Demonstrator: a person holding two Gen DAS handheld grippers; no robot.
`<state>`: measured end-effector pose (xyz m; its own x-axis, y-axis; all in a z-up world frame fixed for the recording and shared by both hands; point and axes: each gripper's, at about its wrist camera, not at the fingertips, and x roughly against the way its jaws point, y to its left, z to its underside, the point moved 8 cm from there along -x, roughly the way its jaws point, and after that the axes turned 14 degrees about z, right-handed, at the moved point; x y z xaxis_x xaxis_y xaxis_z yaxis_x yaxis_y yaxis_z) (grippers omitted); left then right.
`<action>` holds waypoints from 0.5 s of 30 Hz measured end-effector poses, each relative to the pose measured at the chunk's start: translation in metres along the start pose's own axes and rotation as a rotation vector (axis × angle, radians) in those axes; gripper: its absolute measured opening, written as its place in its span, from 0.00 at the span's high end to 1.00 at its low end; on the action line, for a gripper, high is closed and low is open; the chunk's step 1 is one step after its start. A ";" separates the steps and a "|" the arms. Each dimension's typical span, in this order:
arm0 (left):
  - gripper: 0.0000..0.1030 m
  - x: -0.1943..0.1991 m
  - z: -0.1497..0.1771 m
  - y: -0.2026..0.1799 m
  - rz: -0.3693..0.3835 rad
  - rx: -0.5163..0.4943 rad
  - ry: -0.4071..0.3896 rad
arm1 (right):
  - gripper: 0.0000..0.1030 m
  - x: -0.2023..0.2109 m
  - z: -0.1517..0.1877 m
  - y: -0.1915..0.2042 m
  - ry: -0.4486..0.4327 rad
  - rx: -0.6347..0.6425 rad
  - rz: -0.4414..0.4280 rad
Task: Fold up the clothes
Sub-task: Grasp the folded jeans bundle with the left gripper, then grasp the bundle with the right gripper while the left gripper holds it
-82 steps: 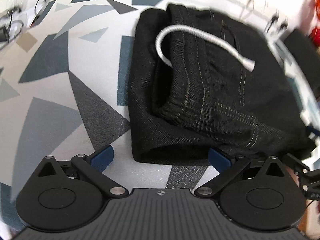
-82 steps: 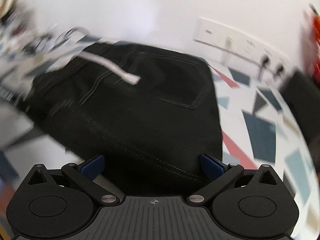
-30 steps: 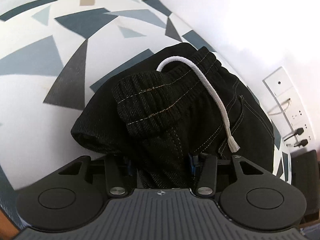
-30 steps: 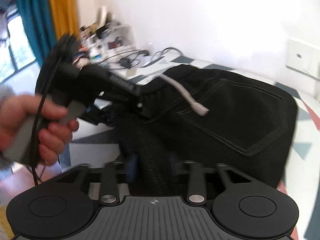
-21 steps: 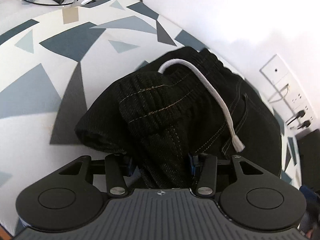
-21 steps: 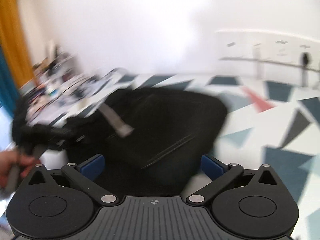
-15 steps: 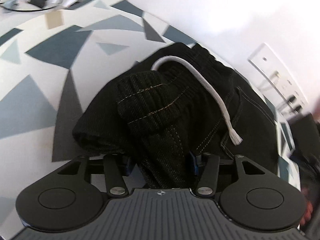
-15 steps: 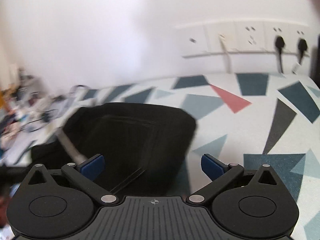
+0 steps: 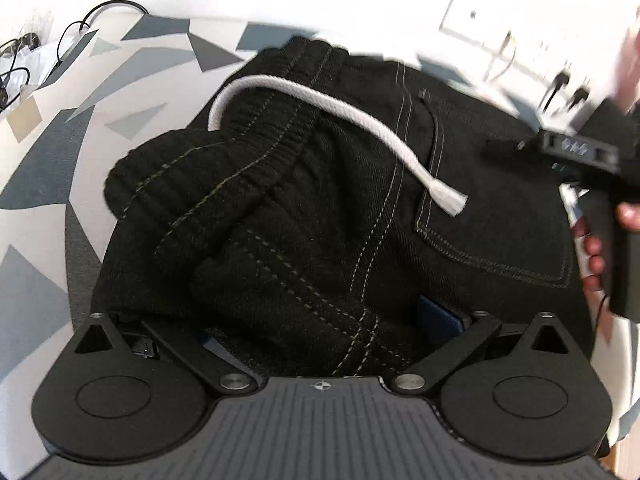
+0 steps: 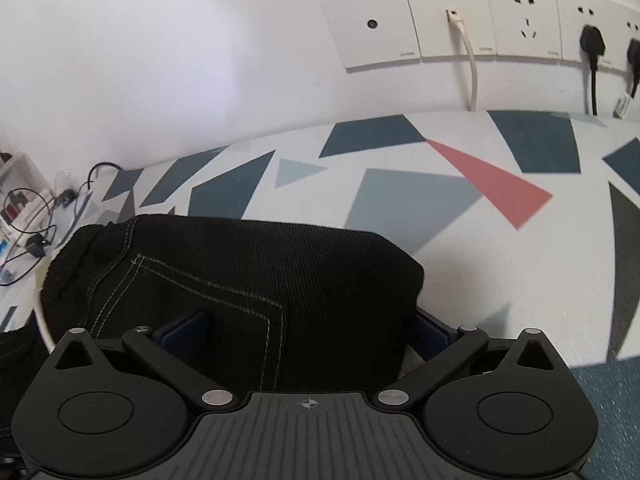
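Note:
Folded black denim shorts with an elastic waistband and a white drawstring lie on the patterned table. My left gripper has its jaws spread around the near fold of the shorts; cloth bulges between its blue pads. In the right wrist view the same shorts fill the lower middle. My right gripper has its jaws wide apart, one on each side of the shorts' edge. The right gripper body and the hand holding it show at the left wrist view's right edge.
White wall sockets with a white cable and black plugs are on the wall behind the table. Cables and small items lie at the far left. The tabletop has grey, blue and red triangles.
My left gripper's jaws have opened from shut on the shorts. My right gripper let go, swung around to the right side, and now straddles that end of the shorts.

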<state>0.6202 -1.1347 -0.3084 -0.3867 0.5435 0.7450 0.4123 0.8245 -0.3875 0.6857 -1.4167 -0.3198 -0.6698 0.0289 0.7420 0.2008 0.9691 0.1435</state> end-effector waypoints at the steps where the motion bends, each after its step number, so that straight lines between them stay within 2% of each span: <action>1: 0.00 0.001 0.000 0.001 0.010 -0.002 -0.015 | 0.01 -0.001 -0.001 0.000 -0.005 -0.003 -0.002; 4: 0.01 0.005 0.001 0.003 0.037 -0.009 -0.055 | 0.01 -0.001 -0.003 -0.001 -0.017 -0.014 -0.016; 7: 0.22 0.016 0.004 0.007 0.014 0.011 -0.097 | 0.01 -0.001 -0.003 -0.001 -0.020 -0.018 -0.023; 9: 0.49 0.022 0.003 0.015 0.028 0.051 -0.115 | 0.01 -0.001 -0.003 -0.001 -0.017 -0.024 -0.017; 11: 0.58 0.027 0.001 0.024 0.058 0.100 -0.123 | 0.01 -0.003 -0.005 0.001 -0.015 -0.036 0.004; 13: 0.62 0.031 -0.001 0.032 0.082 0.140 -0.130 | 0.03 -0.006 -0.005 0.011 -0.016 -0.016 0.029; 15: 0.68 0.037 -0.003 0.031 0.066 0.120 -0.133 | 0.52 -0.005 -0.003 0.027 -0.019 0.028 0.020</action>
<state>0.6213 -1.0898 -0.2911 -0.4707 0.6066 0.6407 0.3425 0.7949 -0.5009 0.6965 -1.3913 -0.3177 -0.6795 0.0531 0.7317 0.1944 0.9747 0.1098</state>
